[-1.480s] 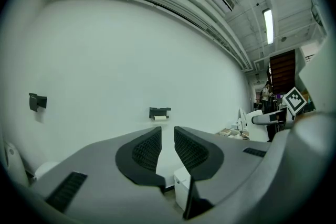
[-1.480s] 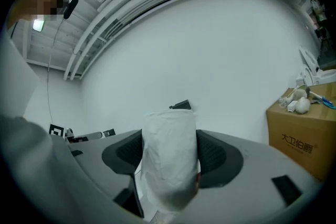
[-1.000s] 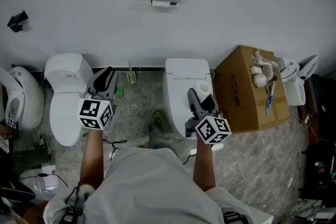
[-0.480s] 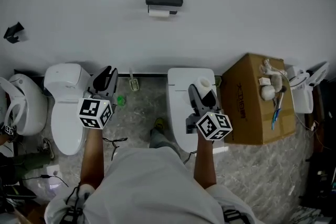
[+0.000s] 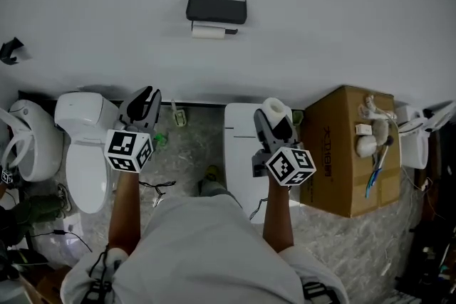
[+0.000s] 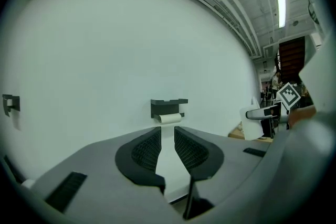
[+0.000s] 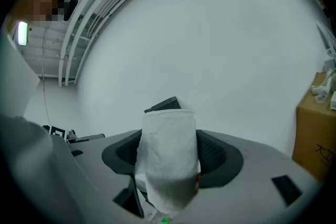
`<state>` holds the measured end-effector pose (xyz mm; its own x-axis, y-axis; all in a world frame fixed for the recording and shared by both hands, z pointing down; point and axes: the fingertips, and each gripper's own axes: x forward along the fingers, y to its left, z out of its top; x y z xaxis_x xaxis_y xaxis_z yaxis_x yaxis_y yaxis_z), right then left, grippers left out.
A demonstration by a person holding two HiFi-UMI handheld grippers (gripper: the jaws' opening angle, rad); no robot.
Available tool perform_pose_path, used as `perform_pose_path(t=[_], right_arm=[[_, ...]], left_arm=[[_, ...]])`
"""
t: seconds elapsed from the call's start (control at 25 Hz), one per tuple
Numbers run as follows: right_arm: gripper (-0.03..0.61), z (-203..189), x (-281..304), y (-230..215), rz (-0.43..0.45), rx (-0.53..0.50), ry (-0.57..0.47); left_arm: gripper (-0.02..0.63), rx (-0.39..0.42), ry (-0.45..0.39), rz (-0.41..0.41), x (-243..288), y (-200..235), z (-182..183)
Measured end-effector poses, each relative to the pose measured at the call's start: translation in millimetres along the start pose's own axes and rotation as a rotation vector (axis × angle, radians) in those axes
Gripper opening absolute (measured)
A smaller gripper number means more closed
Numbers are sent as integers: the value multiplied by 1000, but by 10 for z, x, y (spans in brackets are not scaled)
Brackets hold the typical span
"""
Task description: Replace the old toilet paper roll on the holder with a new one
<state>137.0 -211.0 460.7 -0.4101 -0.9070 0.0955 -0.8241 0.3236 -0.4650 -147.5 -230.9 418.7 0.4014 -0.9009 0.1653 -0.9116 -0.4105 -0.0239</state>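
Head view: holder (image 5: 216,9) at twelve o'clock looms nearer; right gripper (image 5: 273,123) clamps new roll (image 5: 276,108), left gripper (image 5: 149,95) barely parted, empty; swap imminent.

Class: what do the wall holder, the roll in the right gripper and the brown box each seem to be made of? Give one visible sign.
Holder: plastic or painted metal, can't tell which; matte black, crisp edges.
Roll: soft white tissue paper; wrinkled, matte surface.
Box: likely cardboard; dull brown, folded edges, printed side.
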Motion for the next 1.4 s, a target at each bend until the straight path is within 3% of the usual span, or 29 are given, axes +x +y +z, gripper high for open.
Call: perform_pose_path(t=[0.48,1.2,1.4], right_arm=[[302,204,661,-315,59,11,41],[302,453,1256,-334,23,-17,-6],[302,407,1394,-342,6,-25,2]], left_arm=[[72,23,15,22,640,46,142],[72,28,-10,-65,1343,278,278],[72,66,5,-97,1484,306,258]])
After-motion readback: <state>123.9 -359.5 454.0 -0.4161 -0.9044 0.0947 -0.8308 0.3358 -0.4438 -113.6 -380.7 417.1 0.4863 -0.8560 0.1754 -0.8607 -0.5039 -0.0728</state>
